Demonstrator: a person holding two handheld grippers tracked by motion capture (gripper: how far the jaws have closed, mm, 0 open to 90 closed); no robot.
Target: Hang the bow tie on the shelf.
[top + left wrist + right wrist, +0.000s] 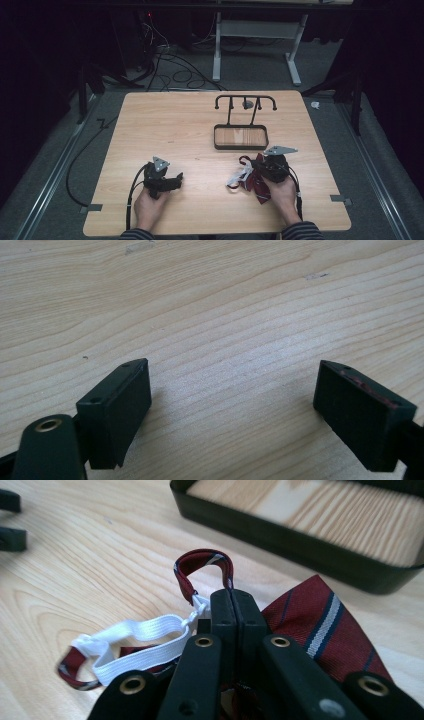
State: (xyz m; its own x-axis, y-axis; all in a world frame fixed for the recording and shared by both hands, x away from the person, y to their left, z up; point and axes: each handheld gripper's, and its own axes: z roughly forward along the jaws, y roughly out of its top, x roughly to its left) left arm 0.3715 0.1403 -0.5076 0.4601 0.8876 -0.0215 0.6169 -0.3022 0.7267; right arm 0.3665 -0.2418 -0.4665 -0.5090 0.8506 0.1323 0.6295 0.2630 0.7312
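My right fingers (232,611) are clamped on the dark-red striped fabric necktie (320,625) lying on the wooden bench (170,130) near the black hook stand (243,125), hanging undone, left fingers (235,405) wide open, empty.

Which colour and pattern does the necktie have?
The necktie is dark red with navy and white diagonal stripes, clearest in the right gripper view.

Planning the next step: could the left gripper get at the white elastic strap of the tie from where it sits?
Probably yes. The left gripper stands open with nothing between its jaws, and bare table lies between it and the white elastic strap, which trails out toward it from the tie pinched in the right gripper.
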